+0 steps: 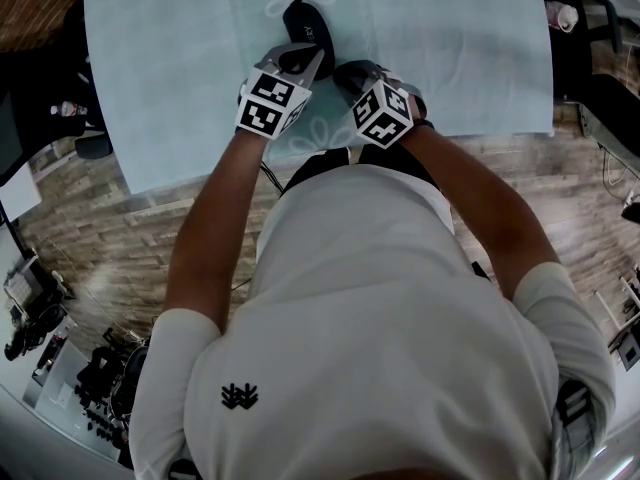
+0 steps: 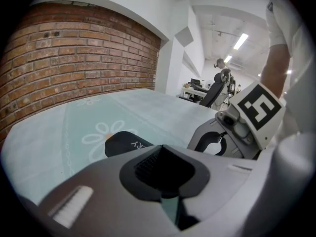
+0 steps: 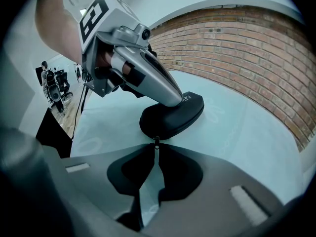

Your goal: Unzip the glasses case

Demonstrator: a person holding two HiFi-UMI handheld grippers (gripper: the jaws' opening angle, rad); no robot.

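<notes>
Teal-clothed table (image 1: 480, 48): closed left fingers (image 3: 155, 80) pin the case (image 3: 173, 117), right fingers (image 3: 185, 174) seemingly clamp its zip pull (image 3: 156, 142), a tip-only hold that may slip.

White T-shirt (image 1: 380, 338), black logo (image 1: 240, 396), grey left claw (image 1: 303, 60), right claw (image 1: 350, 72), marker cubes (image 1: 270, 105)

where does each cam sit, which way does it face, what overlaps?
Head view: on the person's head, facing steeply down at the table; torso, forearms, left gripper, right gripper show, glasses case at their tips.
Left gripper view: on the left gripper, looking along its shut jaws toward a brick wall; right gripper at right.
Right gripper view: on the right gripper, looking along jaws shut on the zipper pull; left gripper rests on the case.
Shared: all show the case; each gripper view shows the other gripper.
</notes>
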